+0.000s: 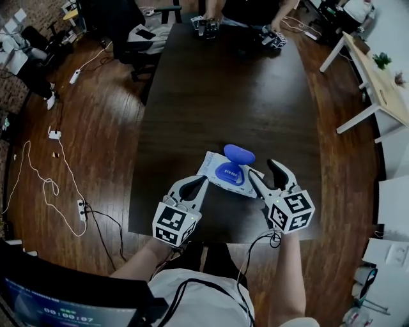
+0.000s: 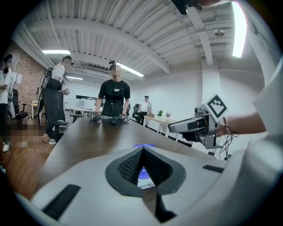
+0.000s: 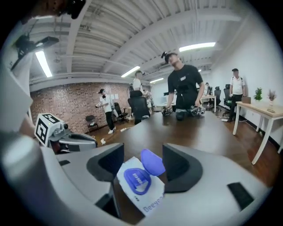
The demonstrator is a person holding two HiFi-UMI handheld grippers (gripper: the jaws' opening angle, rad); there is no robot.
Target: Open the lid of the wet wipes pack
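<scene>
1. Wet wipes pack (image 1: pixel 228 174): lies flat on the dark table (image 1: pixel 223 96), near the edge closest to the person. It sits between the tips of the 2 grippers.
2. Lid (image 1: pixel 239 154): blue, already flipped open, standing up at the pack's far side. The blue oval ring of the opening is exposed on the white top face.
3. Left gripper (image 1: pixel 204 180): clenched, jaws meeting tip to tip.
   - Its own view shows nothing clamped between the pads. A slice of the pack shows through the diamond-shaped gap behind the tips.
   - In the head view the tip sits at the pack's near-left edge. Whether it touches cannot be told.
4. Right gripper (image 1: pixel 261 169): released, jaws well apart.
   - In its own view the pack and the raised lid show between and below the jaws. Neither pad is on them.
5. Both grippers point toward the table's far end, tilted somewhat downward. The marker cubes face the head camera.
6. Far end of the table: a person in a dark top (image 1: pixel 249 9) stands with both hands on the tabletop.
7. Wooden floor (image 1: pixel 96 128) left of the table: white cables (image 1: pixel 38 185) and a power strip (image 1: pixel 82 209).
</scene>
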